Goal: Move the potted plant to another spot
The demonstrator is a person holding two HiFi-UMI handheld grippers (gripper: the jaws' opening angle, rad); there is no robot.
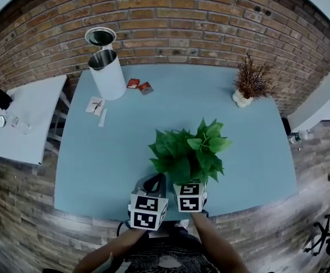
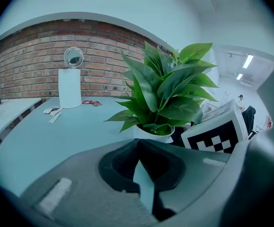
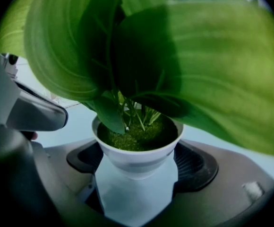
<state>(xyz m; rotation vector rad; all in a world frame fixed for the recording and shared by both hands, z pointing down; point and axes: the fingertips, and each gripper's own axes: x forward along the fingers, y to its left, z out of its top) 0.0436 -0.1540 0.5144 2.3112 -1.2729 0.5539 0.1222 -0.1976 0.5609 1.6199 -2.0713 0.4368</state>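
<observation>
**Potted plant held in the right fingers, near edge of bench**

Right gripper [image 3: 137,151]: fingers [image 3: 196,167] closed against either side of the white pot [image 3: 136,163] of the potted plant [image 1: 189,152]. The pot stands upright between them, filled with green moss. Broad green leaves [image 3: 198,70] spread above and over the fingers. Whether the pot's base rests on the bench [image 1: 125,152] or hangs clear of it cannot be told.

Left gripper [image 2: 138,143]: fingers [image 2: 118,167] drawn together at the tips, with only a thin sliver of bench showing between them and nothing held. The potted plant is just ahead and to the right of these fingers. The right gripper's marker cube [image 2: 217,132] is immediately to their right.

Beyond both pairs of fingers: an open stretch of light blue bench.
- Far ahead and to the left: white cylindrical container [image 1: 108,75], with a round lid [image 1: 100,37] raised at its top.
- Just right of the container: two red packets [image 1: 139,86].
- Nearer the fingers than the container: white sachets [image 1: 95,106].
- Far ahead and to the right: dried plant [image 1: 251,79] in a small white vase, well apart from the green one.

Further out: brick wall [image 1: 182,16] behind the bench; white side table [image 1: 28,118] off to the left.
</observation>
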